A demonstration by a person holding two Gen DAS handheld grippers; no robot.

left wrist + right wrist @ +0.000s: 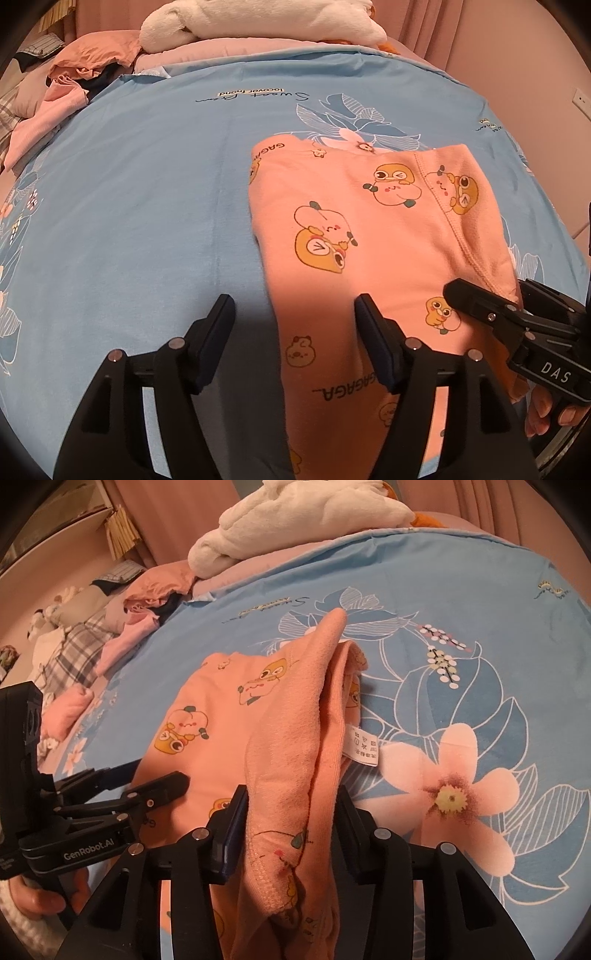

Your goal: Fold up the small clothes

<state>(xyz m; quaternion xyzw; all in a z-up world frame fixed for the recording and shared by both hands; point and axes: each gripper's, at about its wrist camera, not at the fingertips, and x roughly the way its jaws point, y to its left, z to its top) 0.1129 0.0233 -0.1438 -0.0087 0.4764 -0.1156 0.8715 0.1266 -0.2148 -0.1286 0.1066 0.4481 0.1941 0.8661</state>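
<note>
The pink printed garment (369, 229) lies folded on the blue bedsheet (147, 184), its long axis running up the frame. The right gripper (291, 812) straddles its raised edge, fingers slack; the left gripper (295, 325) is released over the near-left edge. A laundry pile (74, 81) lies upper left, well clear.

You're over a bed with a light-blue floral sheet (147, 184). White fluffy blanket (266, 18) heaped at the far end, pink curtains (517, 502) behind it. Plaid bedding (74, 646) and rumpled pink clothes (55, 96) along the left. Wall socket (581, 99) on the right; warm, dim light.
</note>
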